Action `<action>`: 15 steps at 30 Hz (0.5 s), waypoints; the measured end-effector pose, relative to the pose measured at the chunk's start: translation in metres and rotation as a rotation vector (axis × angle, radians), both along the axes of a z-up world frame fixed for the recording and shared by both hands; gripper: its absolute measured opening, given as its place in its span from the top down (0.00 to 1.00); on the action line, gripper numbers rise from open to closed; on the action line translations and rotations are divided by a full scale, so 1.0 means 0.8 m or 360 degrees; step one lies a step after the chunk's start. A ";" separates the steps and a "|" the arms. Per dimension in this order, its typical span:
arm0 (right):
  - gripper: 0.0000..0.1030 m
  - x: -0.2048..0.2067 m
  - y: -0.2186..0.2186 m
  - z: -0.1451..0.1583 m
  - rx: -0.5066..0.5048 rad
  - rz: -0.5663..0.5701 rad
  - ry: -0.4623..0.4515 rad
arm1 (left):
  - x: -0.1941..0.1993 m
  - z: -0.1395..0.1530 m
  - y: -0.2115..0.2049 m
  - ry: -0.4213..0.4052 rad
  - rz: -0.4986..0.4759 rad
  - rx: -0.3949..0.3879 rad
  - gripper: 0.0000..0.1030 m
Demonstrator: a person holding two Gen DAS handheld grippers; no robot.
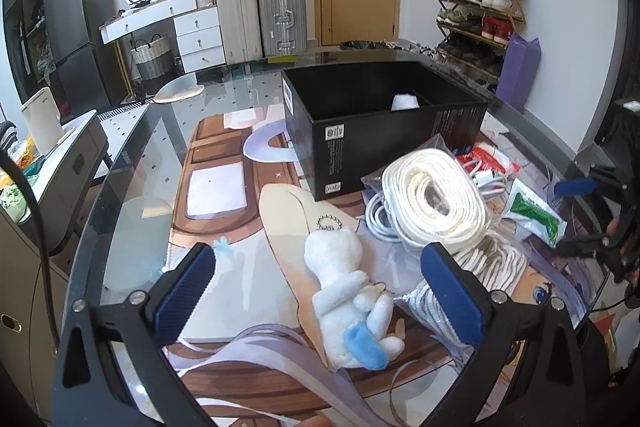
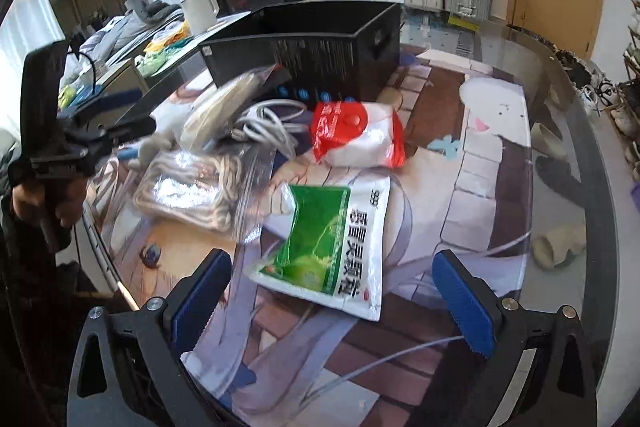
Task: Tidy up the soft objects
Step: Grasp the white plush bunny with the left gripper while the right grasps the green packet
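Note:
A white plush toy with a blue patch and a bead chain lies on the glass table between the fingers of my open left gripper. A coiled white strap in a clear bag lies behind it, beside a bagged rope bundle. A black box stands further back with a white item inside. My right gripper is open above a green and white sachet. A red and white packet, white cables and the rope bundle lie beyond, before the box.
The round glass table covers a printed mat. The left gripper also shows in the right wrist view, the right gripper in the left wrist view. Suitcases, white drawers, a shoe rack and slippers surround the table.

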State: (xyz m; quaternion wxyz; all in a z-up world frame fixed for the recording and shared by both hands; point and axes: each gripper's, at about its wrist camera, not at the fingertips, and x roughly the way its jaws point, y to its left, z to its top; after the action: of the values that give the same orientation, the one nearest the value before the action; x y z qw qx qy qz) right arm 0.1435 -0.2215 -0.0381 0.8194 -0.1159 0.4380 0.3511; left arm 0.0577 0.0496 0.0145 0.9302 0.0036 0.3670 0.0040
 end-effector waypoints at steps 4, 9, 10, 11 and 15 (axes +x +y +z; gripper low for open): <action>0.03 0.007 0.010 -0.007 -0.0055 -0.0102 -0.0020 | 0.001 -0.002 0.000 0.0034 -0.0017 0.0020 0.00; 0.15 0.007 0.017 -0.008 -0.0097 -0.0139 -0.0078 | 0.003 -0.006 0.007 0.0097 -0.0032 -0.0025 0.00; 0.16 0.007 0.018 -0.009 -0.0104 -0.0139 -0.0084 | 0.005 -0.007 0.009 0.0118 -0.0038 -0.0050 0.00; 0.16 0.006 0.019 -0.009 -0.0112 -0.0137 -0.0090 | 0.006 -0.009 0.012 0.0140 -0.0042 -0.0084 0.00; 0.16 0.004 0.019 -0.011 -0.0129 -0.0123 -0.0101 | 0.006 -0.016 0.013 0.0183 -0.0065 -0.0141 0.01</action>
State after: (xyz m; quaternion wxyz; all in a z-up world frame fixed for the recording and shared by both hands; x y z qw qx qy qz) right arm 0.1467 -0.2066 -0.0466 0.8406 -0.1429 0.4297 0.2972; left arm 0.0629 0.0598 0.0021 0.9067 -0.0299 0.4195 -0.0314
